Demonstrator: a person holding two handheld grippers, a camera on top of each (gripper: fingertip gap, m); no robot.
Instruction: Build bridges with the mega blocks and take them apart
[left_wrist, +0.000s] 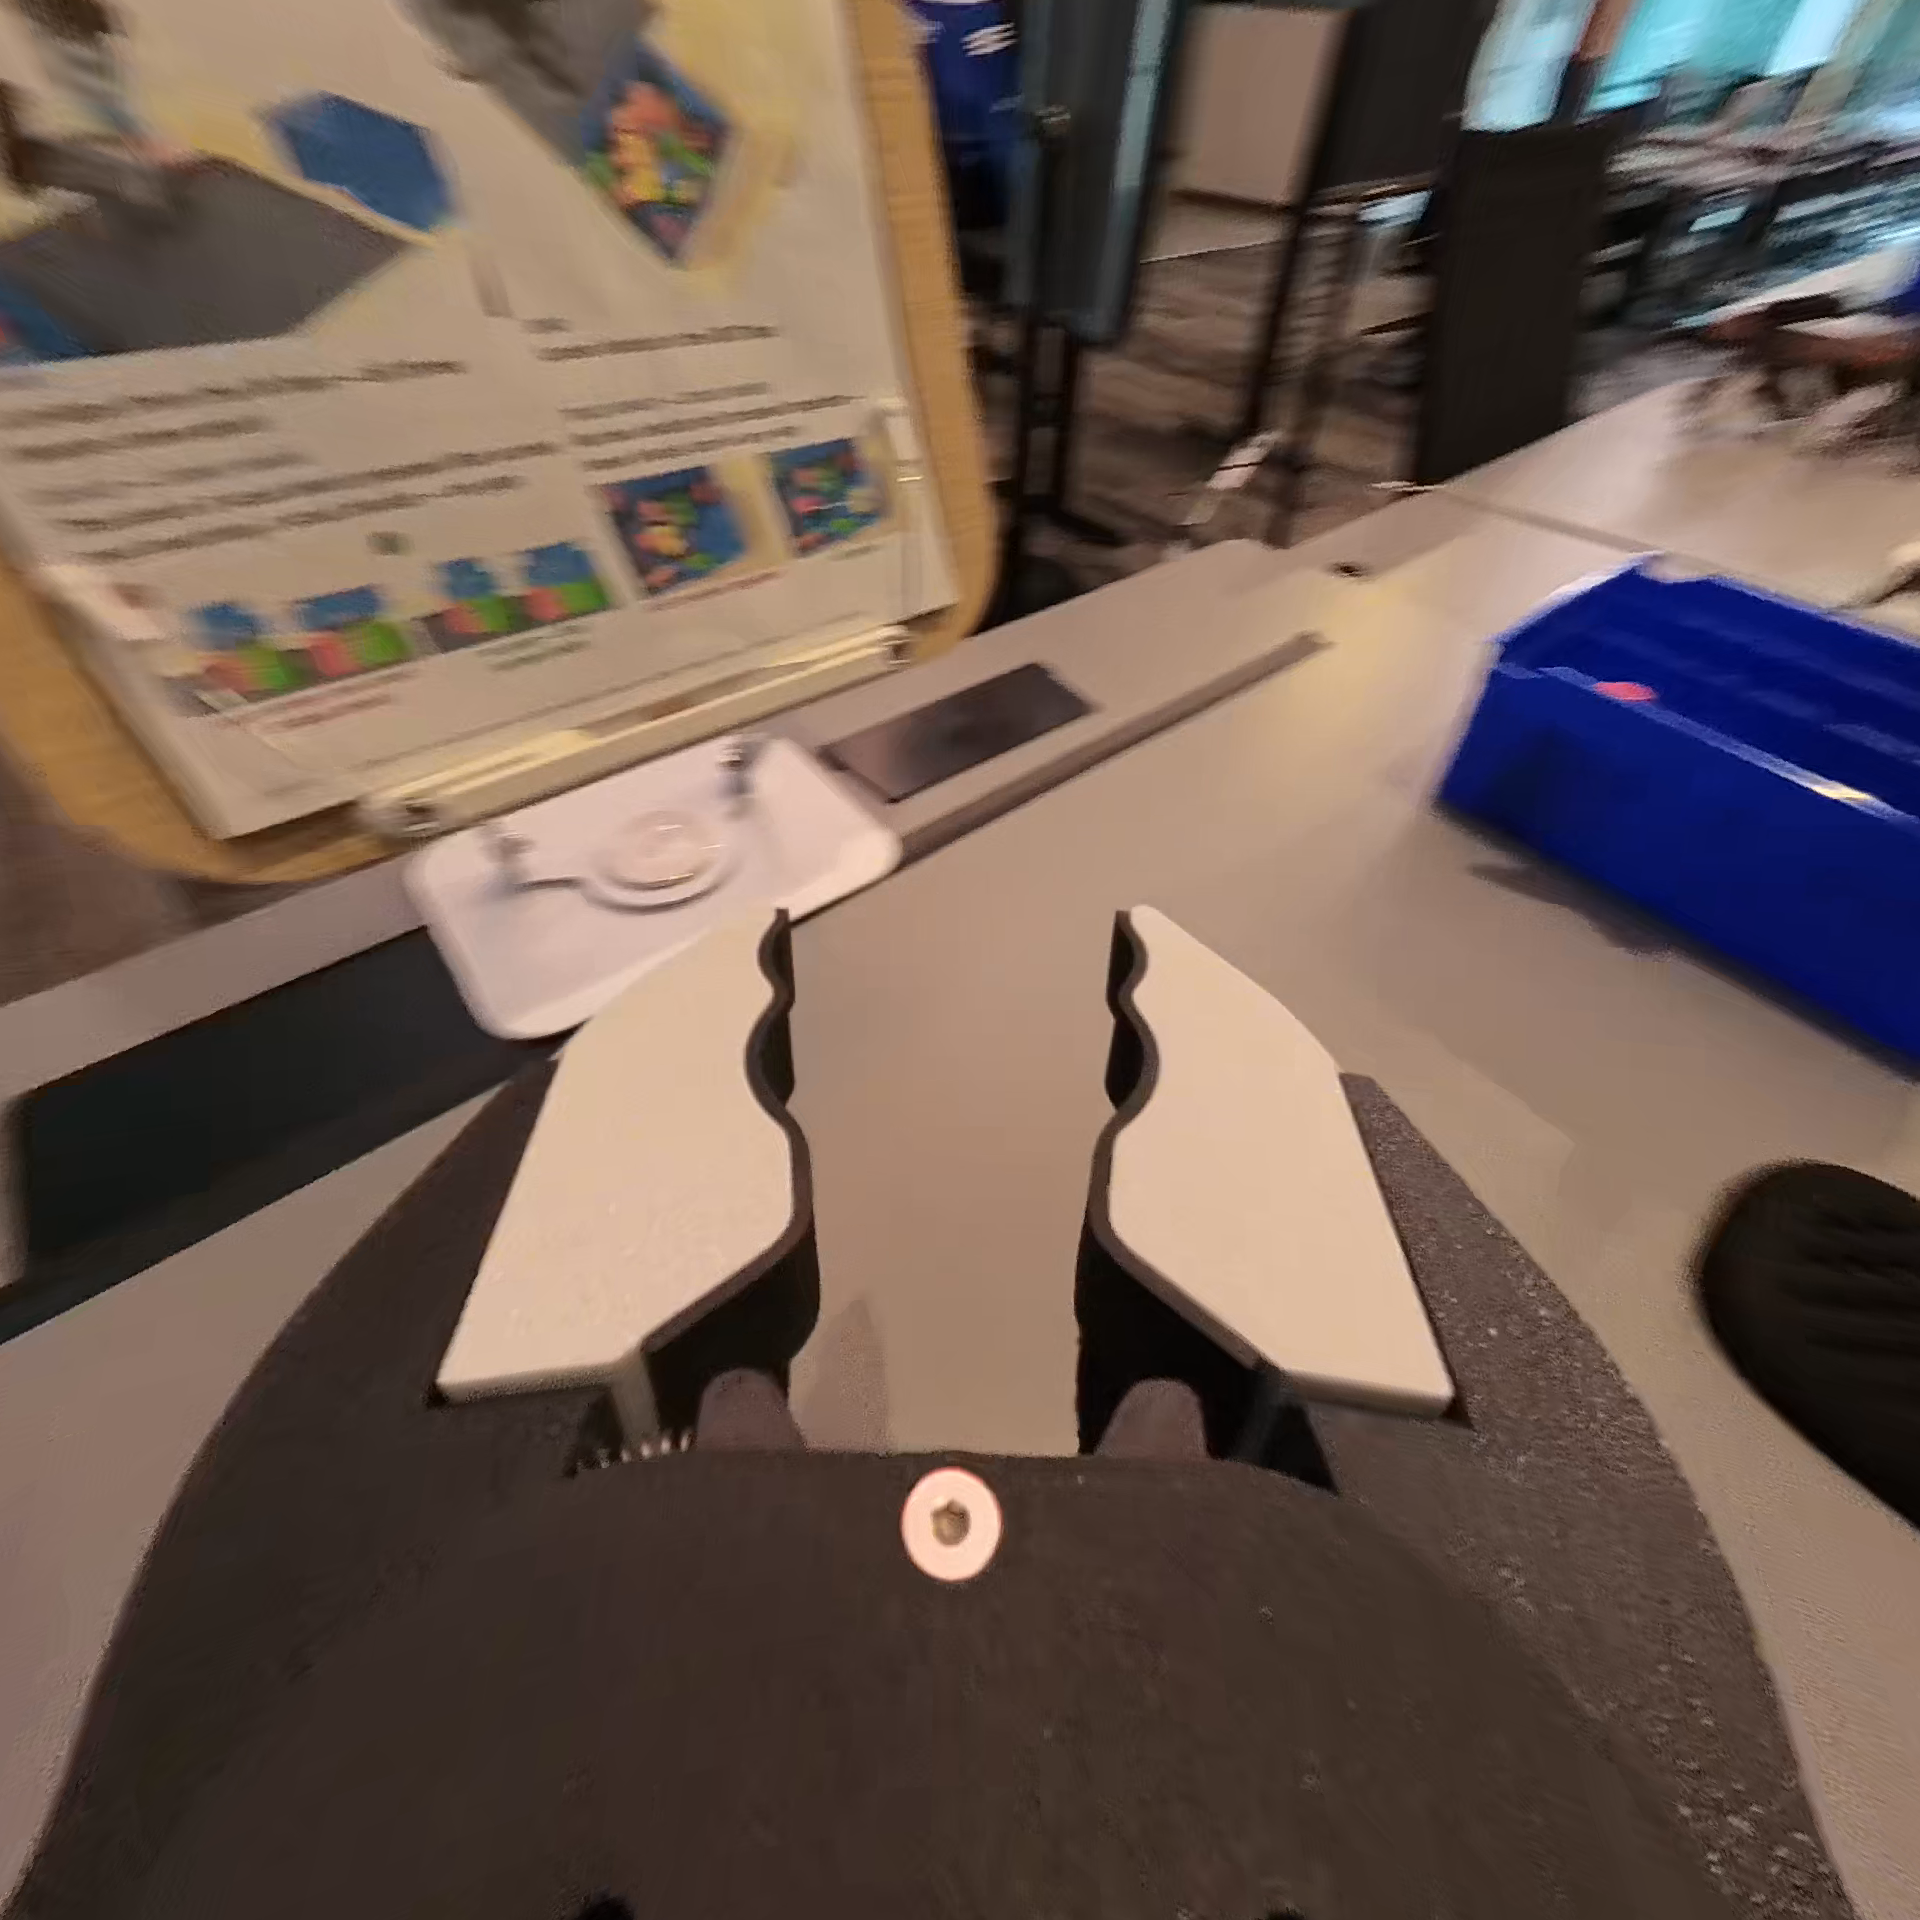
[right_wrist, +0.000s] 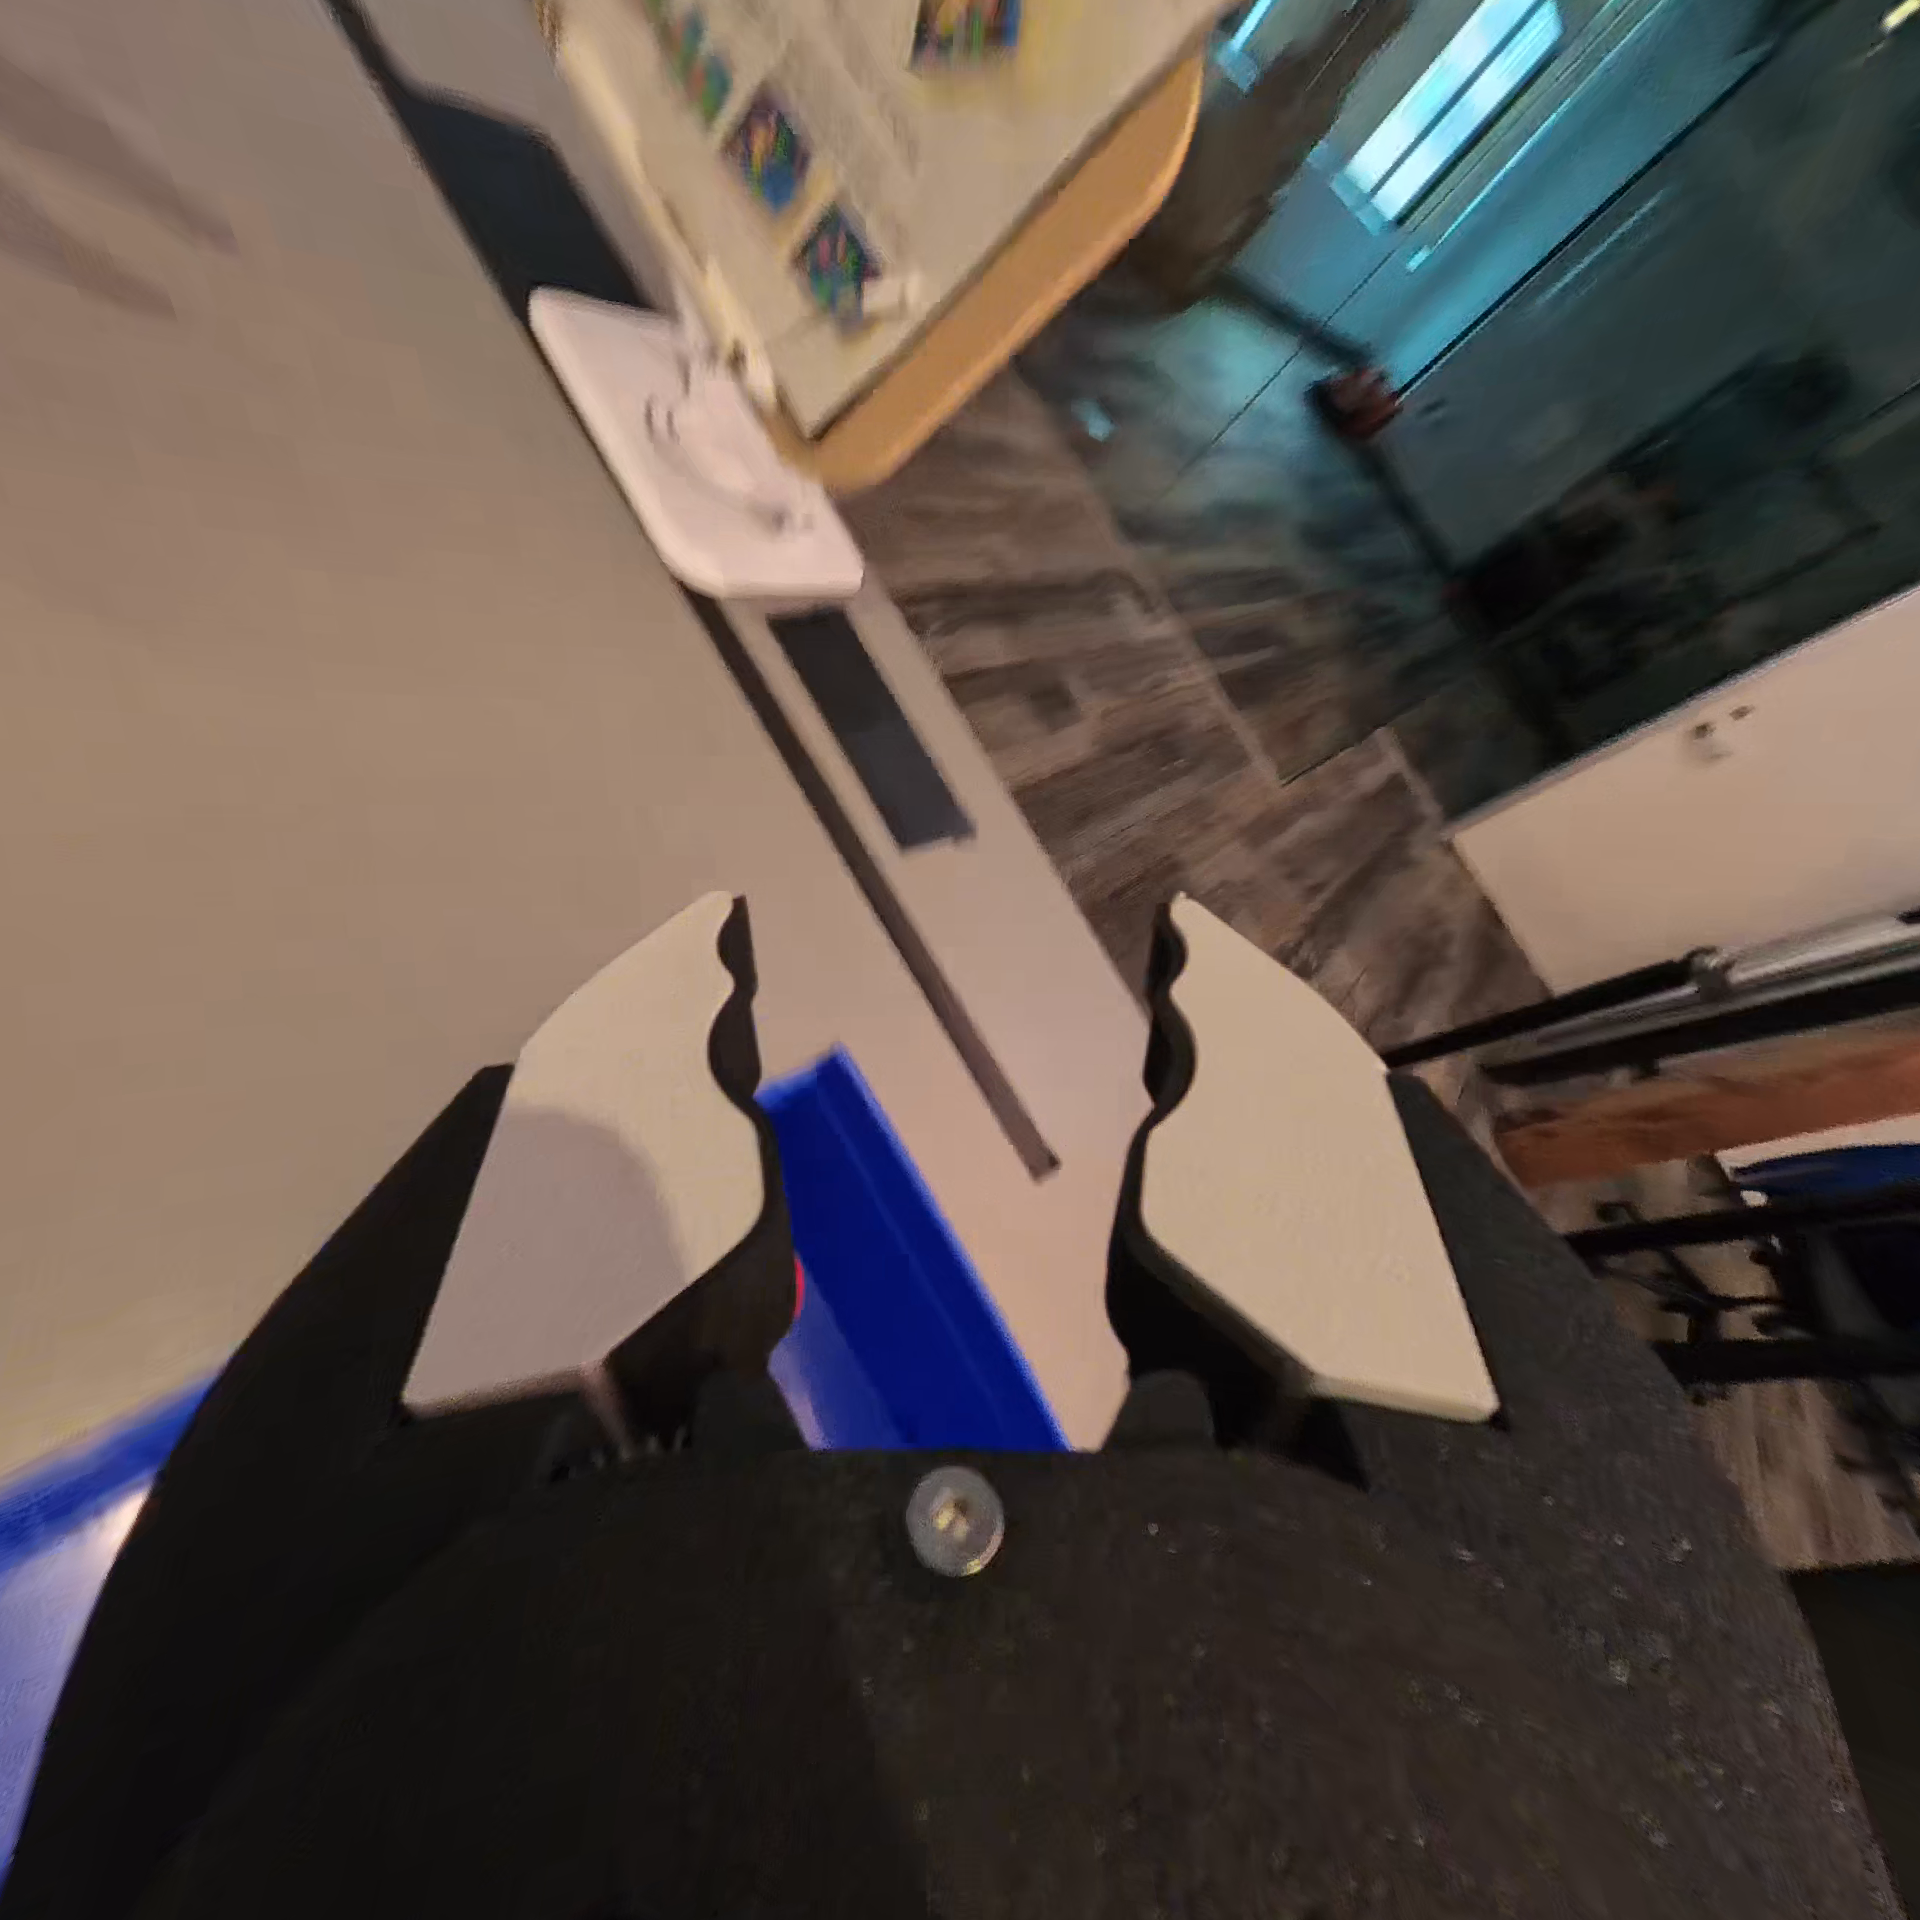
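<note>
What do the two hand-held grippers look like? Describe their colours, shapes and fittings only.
The left hand-held gripper and right hand-held gripper match: each has two flat pale grey fingers with wavy black-lined inner edges, set in a rough, speckled black body with one silver screw at its centre. No cables or sleeves show.

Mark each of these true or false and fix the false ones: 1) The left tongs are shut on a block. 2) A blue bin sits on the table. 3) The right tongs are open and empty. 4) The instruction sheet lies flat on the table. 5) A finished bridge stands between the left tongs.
1) False. The left tongs are open and hold nothing.
2) True. The blue bin rests on the grey table.
3) True. The right tongs are open with nothing between them.
4) False. The instruction sheet stands propped on a white stand.
5) False. Only bare table shows between them; no bridge is visible.
</note>
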